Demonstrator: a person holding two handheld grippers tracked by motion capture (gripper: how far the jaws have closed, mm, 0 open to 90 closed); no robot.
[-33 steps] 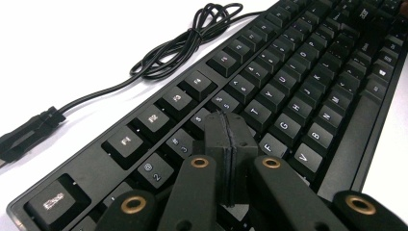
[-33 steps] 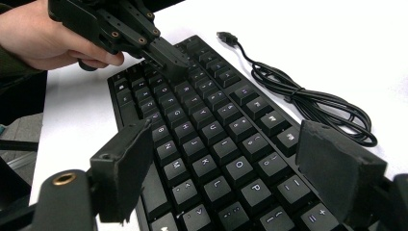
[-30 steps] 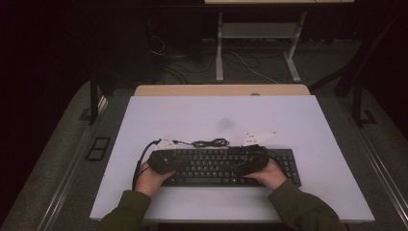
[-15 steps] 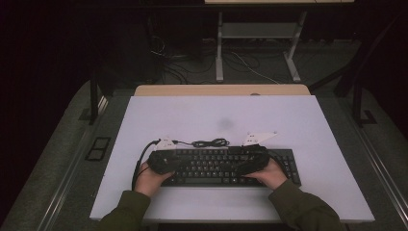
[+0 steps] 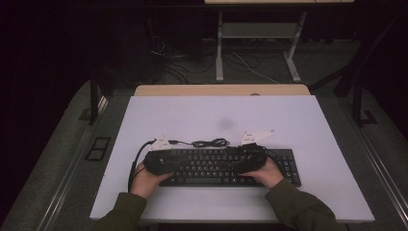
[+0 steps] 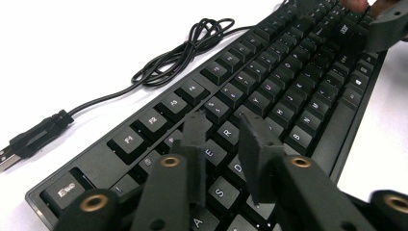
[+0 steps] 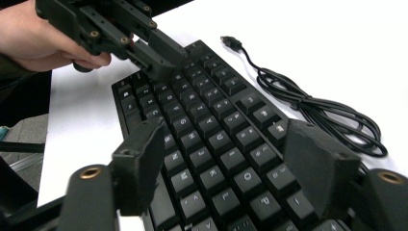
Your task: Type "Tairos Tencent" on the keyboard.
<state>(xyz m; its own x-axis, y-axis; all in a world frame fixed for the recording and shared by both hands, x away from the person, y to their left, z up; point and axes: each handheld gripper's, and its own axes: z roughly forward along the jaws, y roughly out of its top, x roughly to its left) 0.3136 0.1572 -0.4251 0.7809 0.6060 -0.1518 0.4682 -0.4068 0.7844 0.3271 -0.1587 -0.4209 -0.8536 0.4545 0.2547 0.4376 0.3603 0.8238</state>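
**Two grippers poised over a black keyboard**

From the high view, nearest at 6 o'clock, two olive sleeves (image 5: 298, 209) enter the frame, each hand gripping a tool. The left hand (image 5: 144, 179) sits at about 7 o'clock of the keyboard (image 5: 211, 166), the right hand (image 5: 265, 172) at about 5 o'clock. The left gripper (image 6: 222, 132) hangs over the letter rows near E and R, its jaws drawn close with a narrow gap and nothing between them. The right gripper (image 7: 226, 159) hovers over the keys with its jaws spread wide apart, holding nothing; whether either touches the keys cannot be told. The keyboard lies flat on the white table (image 5: 192, 115), toward its near edge. Just beyond it, at 12 o'clock, its black cable (image 5: 209, 143) lies in a loose coil on the table, the USB plug (image 6: 29, 139) at the end lying free. Farther off, a wooden strip (image 5: 221, 90) borders the table's far edge, and beyond that grey table legs (image 5: 219, 48) stand among floor cables in the dark. No containers are on the table
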